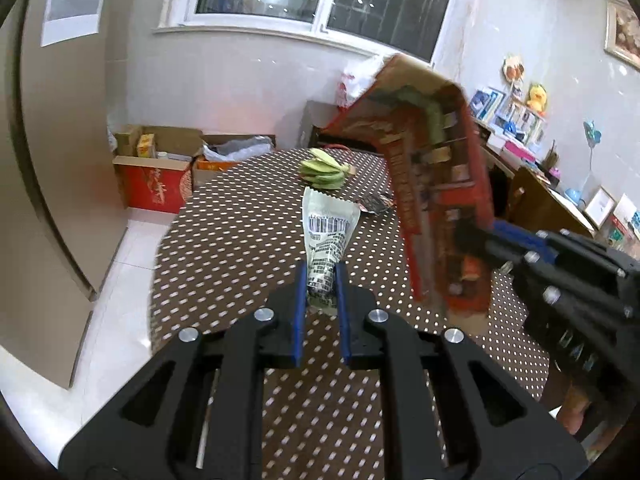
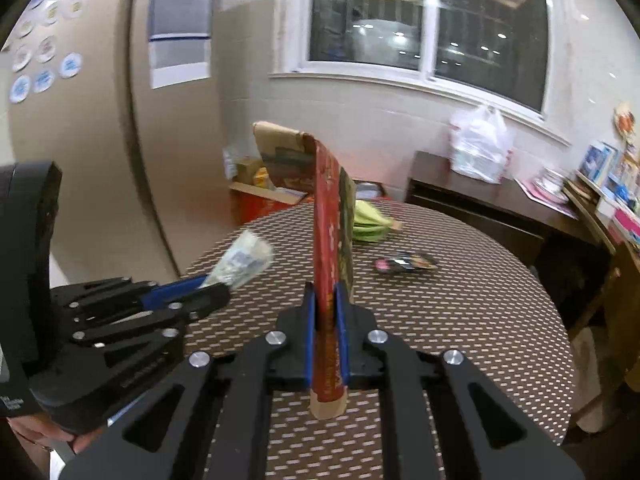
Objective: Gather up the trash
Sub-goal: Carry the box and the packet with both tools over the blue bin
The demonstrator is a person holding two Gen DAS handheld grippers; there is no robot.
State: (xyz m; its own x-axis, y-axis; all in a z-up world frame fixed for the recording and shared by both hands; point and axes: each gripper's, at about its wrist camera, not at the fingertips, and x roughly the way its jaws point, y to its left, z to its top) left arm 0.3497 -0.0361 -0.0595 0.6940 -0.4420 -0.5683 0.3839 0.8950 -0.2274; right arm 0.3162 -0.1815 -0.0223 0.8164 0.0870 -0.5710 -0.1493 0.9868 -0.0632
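My left gripper [image 1: 321,280] is shut on a crumpled pale green wrapper [image 1: 329,228] with a barcode, held above the dotted brown table [image 1: 224,240]. It also shows in the right wrist view [image 2: 218,286] with the wrapper [image 2: 244,260]. My right gripper [image 2: 326,300] is shut on the wall of a red cardboard box [image 2: 328,236], lifted and tilted over the table. In the left wrist view the box [image 1: 432,184] hangs at the right from the right gripper [image 1: 476,236]. A small dark wrapper [image 2: 404,263] lies on the table, also in the left wrist view [image 1: 374,204].
A green banana bunch [image 1: 324,170] lies at the table's far side. Open cardboard boxes [image 1: 160,168] stand on the floor below the window. A white plastic bag [image 2: 480,144] sits on a dark sideboard [image 2: 480,200]. Shelves with books [image 1: 516,128] line the right wall.
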